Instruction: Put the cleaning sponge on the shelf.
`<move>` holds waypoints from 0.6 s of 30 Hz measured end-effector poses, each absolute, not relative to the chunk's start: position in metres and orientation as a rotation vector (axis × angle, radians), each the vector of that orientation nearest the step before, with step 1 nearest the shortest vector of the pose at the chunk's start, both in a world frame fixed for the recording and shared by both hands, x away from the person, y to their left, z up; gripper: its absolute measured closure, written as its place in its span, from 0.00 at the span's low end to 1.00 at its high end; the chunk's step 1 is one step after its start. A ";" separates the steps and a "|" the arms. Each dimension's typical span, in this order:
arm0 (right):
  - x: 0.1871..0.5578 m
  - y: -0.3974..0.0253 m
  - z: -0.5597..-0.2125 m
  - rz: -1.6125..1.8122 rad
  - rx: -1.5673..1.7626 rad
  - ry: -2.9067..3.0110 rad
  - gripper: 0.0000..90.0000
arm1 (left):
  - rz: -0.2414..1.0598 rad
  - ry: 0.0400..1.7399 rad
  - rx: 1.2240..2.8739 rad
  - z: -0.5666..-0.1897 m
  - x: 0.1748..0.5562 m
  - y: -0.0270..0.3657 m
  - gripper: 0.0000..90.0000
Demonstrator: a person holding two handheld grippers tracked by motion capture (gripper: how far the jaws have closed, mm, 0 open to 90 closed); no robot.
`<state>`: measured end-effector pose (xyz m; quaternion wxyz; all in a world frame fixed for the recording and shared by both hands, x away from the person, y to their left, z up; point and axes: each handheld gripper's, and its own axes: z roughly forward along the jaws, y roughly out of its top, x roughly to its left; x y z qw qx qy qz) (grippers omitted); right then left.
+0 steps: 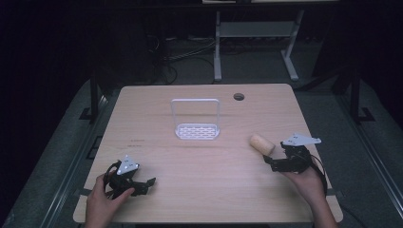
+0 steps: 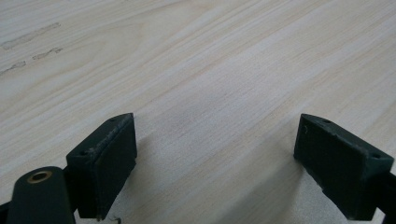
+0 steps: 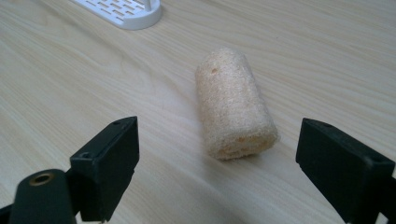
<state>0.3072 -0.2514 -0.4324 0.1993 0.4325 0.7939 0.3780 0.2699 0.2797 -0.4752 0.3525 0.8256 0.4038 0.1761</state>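
**Operator:** State the gripper condition and the location of the work item.

**Technician:** The right gripper [image 3: 217, 168] has its jaws spread wide with nothing between them; the sponge roll [image 3: 233, 105] lies on its side on the table [image 1: 199, 190], just ahead of the jaws at their 12 o'clock, not touching them; in the high view the roll [image 1: 262, 143] sits at 10 o'clock from that gripper. The left gripper [image 2: 215, 163] is likewise spread, over bare wood, well apart from the roll.

**Operator:** Failure modes?

**Technician:** In my judgement, the roll is cylindrical and may roll away if one jaw contacts it first; it looks soft, so a hard squeeze could deform it or let it slip; a low approach could scrape the jaws on the table.

**Operator:** Inventory?

**Technician:** One sponge roll; one white rack [image 1: 196, 130], at 10 o'clock from the roll and well apart; two grippers; one table.
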 end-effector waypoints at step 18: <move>0.328 -0.244 -0.427 1.043 1.191 2.253 0.10 | 0.455 1.045 2.136 -0.475 0.270 0.280 0.14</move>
